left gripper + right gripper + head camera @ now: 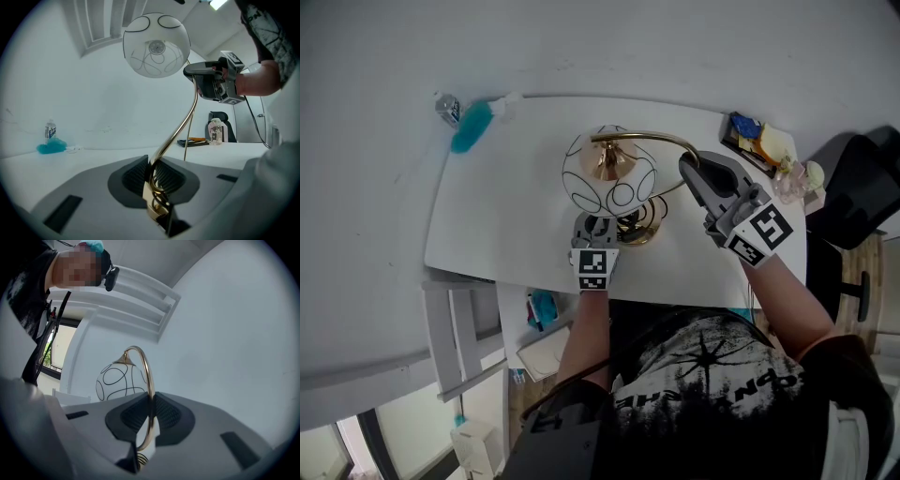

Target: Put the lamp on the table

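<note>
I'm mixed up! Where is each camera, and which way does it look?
Head view: on the head, looking down at table, lamp, both arms, left tool, right tool.
Left gripper view: on left tool, looking up the lamp's stem; right tool and arm show.
Right gripper view: on right tool, facing the shade; a shirt shows.
All share the lamp.

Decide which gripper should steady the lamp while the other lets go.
Probably left: the left gripper clamps the lamp low, near its base; the right gripper pinches only the thin upper arch.

Bottle [448, 108] left of lamp [609, 183], on table [506, 220]
</note>
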### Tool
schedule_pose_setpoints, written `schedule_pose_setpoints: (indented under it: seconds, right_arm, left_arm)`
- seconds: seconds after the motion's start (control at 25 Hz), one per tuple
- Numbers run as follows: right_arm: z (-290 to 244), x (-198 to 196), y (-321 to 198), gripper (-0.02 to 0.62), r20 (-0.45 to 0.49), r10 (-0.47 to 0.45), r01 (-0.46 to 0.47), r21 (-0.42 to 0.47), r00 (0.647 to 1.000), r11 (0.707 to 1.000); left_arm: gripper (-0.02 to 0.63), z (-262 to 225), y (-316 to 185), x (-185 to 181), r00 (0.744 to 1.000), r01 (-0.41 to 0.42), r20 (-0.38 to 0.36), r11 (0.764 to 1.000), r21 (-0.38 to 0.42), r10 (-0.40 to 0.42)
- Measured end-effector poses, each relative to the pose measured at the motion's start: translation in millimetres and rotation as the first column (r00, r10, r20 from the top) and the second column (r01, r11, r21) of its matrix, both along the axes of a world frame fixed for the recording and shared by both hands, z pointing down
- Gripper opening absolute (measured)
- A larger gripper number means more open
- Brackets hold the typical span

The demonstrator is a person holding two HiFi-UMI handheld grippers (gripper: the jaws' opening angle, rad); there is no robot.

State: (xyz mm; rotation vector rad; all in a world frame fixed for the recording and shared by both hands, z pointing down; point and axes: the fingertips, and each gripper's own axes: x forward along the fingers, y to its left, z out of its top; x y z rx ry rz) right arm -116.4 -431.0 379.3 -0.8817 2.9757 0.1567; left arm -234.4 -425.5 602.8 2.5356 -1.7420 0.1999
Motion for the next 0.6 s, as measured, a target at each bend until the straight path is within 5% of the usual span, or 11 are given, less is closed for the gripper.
schedule_pose_setpoints:
  seconds: [0.6]
  right_arm:
    - [1, -1, -2, 0.04, -0.038, 0.033, -0.033, -0.009, 0.999, 0.999]
  left_arm:
    - [0.06, 14, 2, -6, 1.0, 0.028, 0.002, 0.997, -0.075, -0.028]
